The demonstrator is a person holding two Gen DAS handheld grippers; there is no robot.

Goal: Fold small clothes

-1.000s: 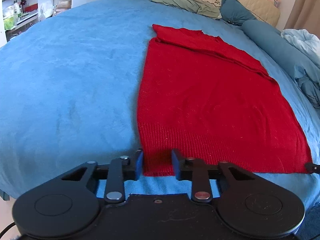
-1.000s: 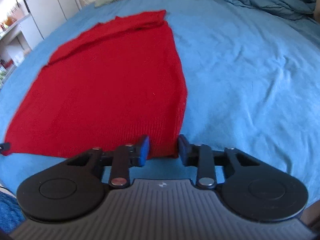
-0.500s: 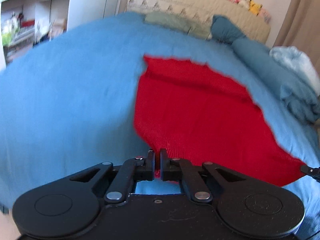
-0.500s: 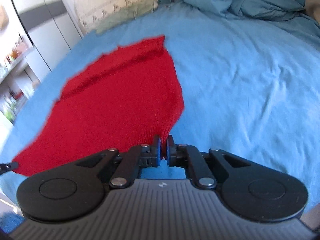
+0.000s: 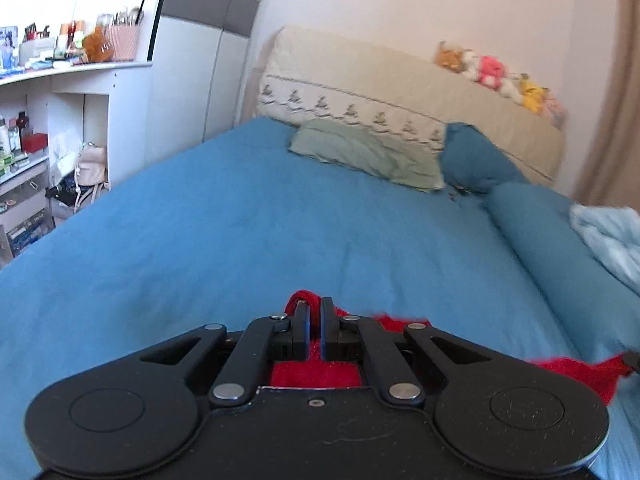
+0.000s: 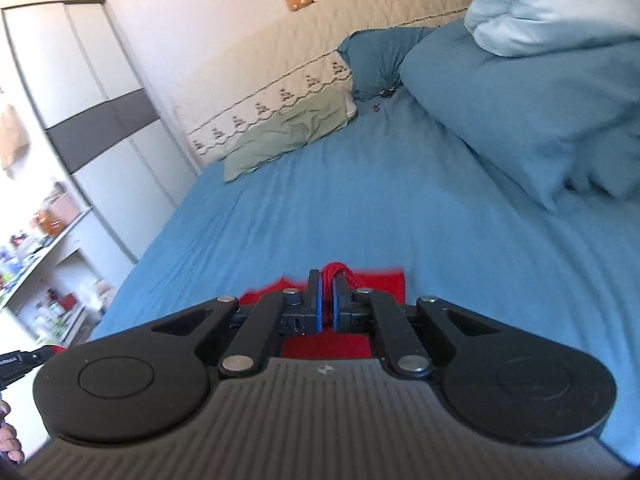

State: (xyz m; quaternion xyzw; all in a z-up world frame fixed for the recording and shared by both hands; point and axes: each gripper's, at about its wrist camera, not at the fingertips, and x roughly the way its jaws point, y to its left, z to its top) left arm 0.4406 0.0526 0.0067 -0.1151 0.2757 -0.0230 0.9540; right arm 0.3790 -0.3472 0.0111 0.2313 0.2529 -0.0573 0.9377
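Observation:
My left gripper is shut on a corner of the red knit garment, whose cloth bunches between the fingertips and hangs below, mostly hidden by the gripper body. A red strip of it trails to the right. My right gripper is shut on the other corner of the same red garment, held lifted above the blue bed sheet. Most of the garment is out of sight under both grippers.
The blue bed stretches ahead, with a green pillow, blue pillows and a beige headboard at the far end. A blue duvet pile lies right. White shelves and wardrobe stand left.
Both grippers closed on the garment's hem corners, then lifted them. The views tilted up, so the spread red garment has dropped out of sight below the grippers.

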